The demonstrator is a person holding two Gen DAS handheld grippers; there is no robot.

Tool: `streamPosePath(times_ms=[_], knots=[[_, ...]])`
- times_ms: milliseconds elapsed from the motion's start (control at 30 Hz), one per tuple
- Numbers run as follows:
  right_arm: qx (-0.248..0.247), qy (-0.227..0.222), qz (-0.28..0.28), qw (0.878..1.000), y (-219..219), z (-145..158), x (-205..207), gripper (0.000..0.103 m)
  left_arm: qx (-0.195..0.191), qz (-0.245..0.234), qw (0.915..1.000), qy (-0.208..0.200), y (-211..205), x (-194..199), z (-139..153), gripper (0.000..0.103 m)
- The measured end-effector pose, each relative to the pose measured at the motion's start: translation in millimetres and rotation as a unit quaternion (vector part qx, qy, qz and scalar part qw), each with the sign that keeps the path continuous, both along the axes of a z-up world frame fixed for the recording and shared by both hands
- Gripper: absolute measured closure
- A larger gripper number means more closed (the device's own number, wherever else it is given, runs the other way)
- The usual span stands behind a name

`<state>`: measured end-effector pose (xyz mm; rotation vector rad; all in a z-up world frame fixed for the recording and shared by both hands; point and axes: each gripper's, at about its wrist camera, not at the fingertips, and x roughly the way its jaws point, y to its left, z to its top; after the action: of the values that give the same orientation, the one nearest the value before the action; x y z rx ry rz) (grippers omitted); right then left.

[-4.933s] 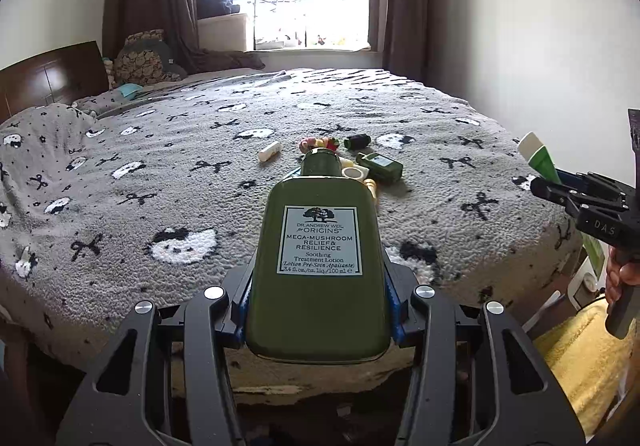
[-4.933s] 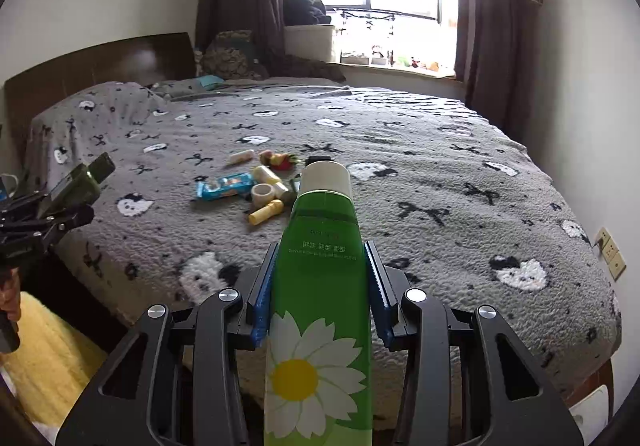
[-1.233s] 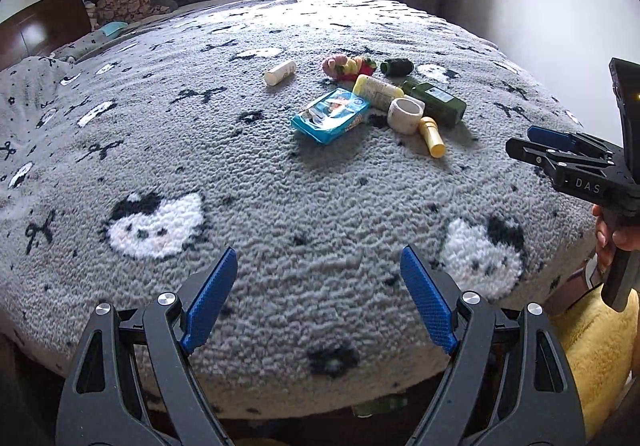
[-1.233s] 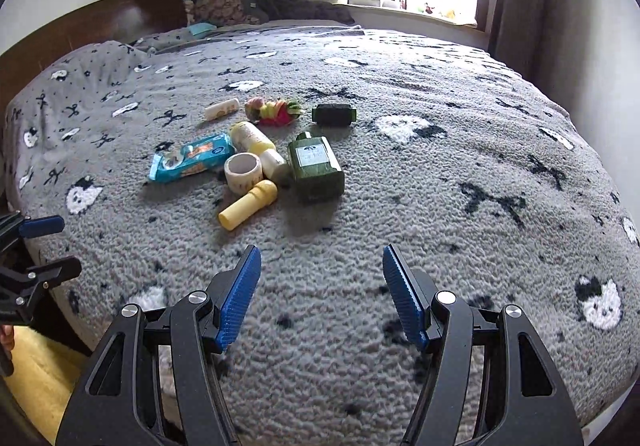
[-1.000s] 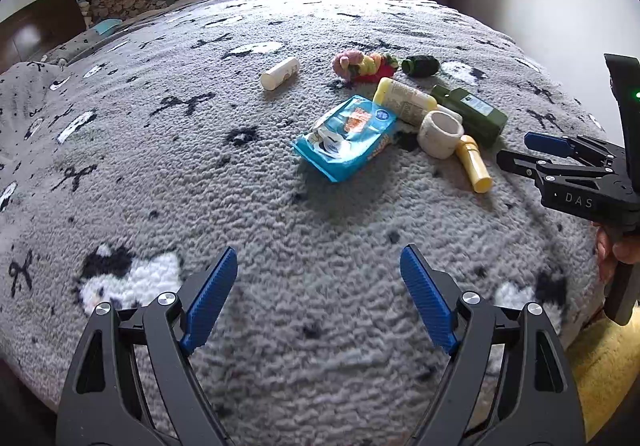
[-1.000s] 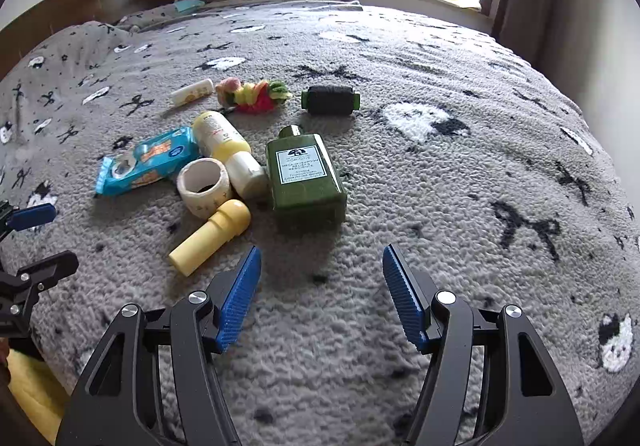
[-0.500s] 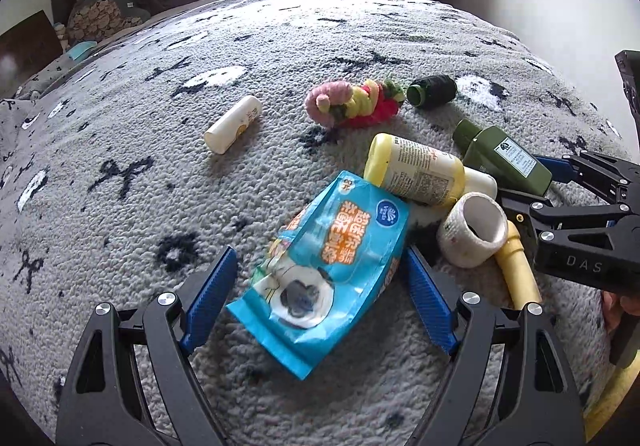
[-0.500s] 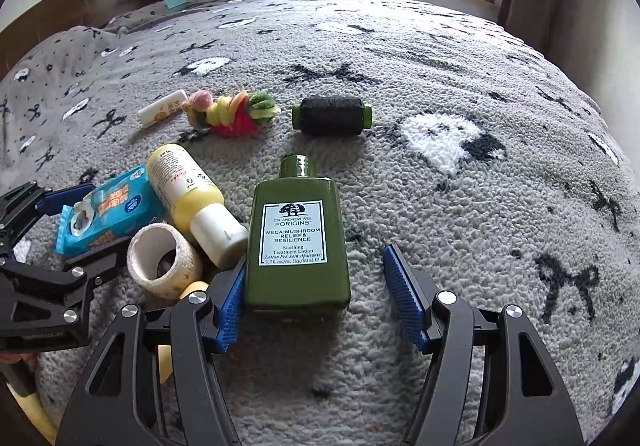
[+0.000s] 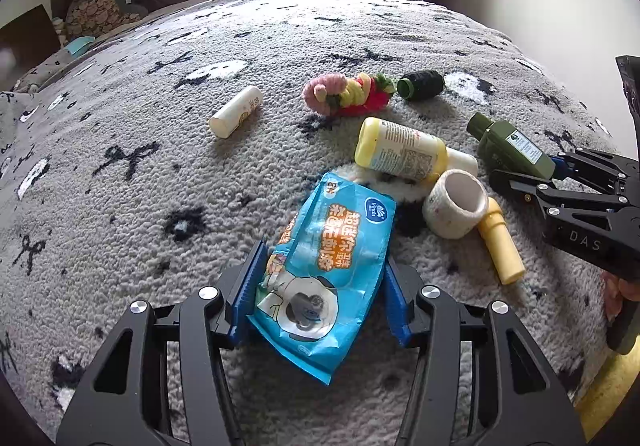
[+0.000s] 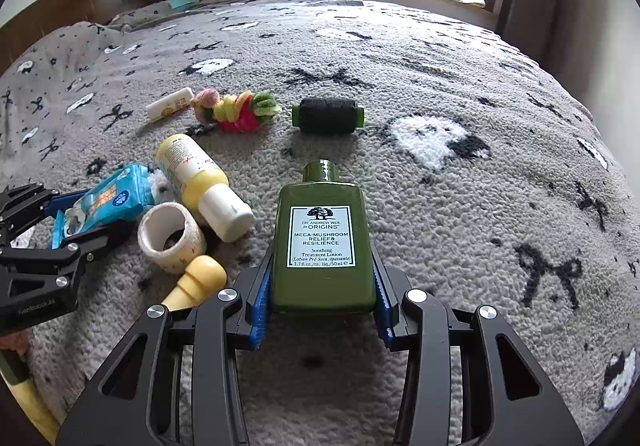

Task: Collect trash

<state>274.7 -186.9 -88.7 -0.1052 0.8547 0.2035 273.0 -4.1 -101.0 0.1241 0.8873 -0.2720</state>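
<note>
On a bed under a grey fleece blanket (image 10: 460, 206), the left tongs (image 9: 322, 278), jaws just drawn in, clamp a blue plastic wipes packet (image 9: 326, 266), while the right tongs (image 10: 322, 290), likewise just narrowed, grip a flat green lotion bottle (image 10: 322, 242). Just beyond lie a cream tape roll (image 9: 454, 208) touching a pale yellow tube (image 9: 502, 246), and a yellow bottle with a white cap (image 10: 198, 182). Farther off rest a small cream stick (image 9: 236, 112), what seems to be a knot of colourful hair ties (image 10: 236, 112), and a dark thread spool (image 10: 328, 115).
</note>
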Motion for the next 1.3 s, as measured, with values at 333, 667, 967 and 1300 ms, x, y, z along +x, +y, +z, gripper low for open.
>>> streamPosePath(times_ms=[333,667,967,1300], knots=[[-0.02,-0.036,0.001,0.999,-21.0,14.5,-56.9,0.061,-0.025,0.001,0.9997,-0.001,5.7,-50.0,10.6,0.063],[-0.004,-0.064,0.013,0.998,-41.6,22.5,-127.5,0.061,-0.044,-0.005,0.9987,-0.025,-1.6,-111.5,13.9,0.066],[0.025,-0.091,0.029,0.995,-44.8,29.6,-188.8,0.061,-0.051,-0.014,0.997,-0.056,-10.4,-169.0,25.2,0.066],[0.064,-0.119,0.052,0.989,-38.4,47.8,-249.2,0.061,-0.04,-0.018,0.9928,-0.111,-11.4,-231.6,52.2,0.066]])
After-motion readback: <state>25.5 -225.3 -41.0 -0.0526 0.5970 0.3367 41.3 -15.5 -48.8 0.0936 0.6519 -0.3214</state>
